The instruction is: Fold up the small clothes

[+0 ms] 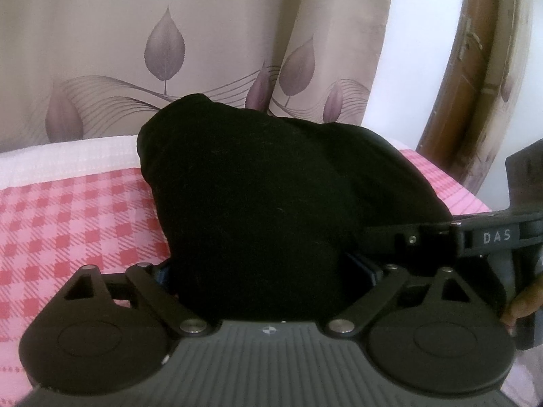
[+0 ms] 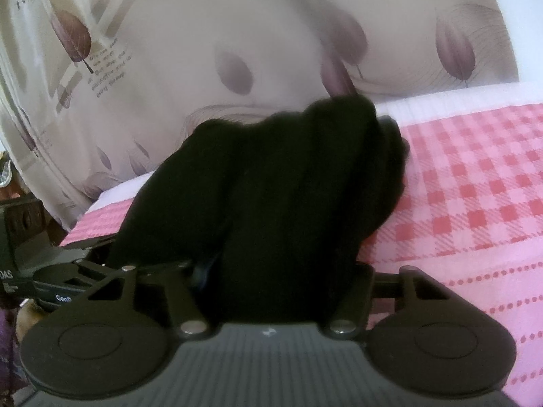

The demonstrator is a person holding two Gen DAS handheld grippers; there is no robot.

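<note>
Between both sets of fingers, a bunched black garment point(image 1: 258, 203) is seen, heaped on the pink checked bedsheet point(image 1: 68, 224). From the left gripper point(image 1: 268, 281) the bundle runs off toward 12 o'clock, leaning to about 11; from the right gripper point(image 2: 281, 271) it runs toward 12, leaning to 1. So the long axis is pointed away from both tools, and neither hand can be called nearer. The right gripper's body is glimpsed at 3 o'clock in the left view, just beside the cloth.

Cloth is covering both fingertip pairs. The left jaws are spread wide around the wad; a real pinch can't be confirmed. Same story on the right, jaws roughly half spread.

Fabric looks like soft, matte, lumpy knit with rolled ridges. Behind it hangs a beige leaf-print curtain point(image 1: 163, 47), smooth and draped.
</note>
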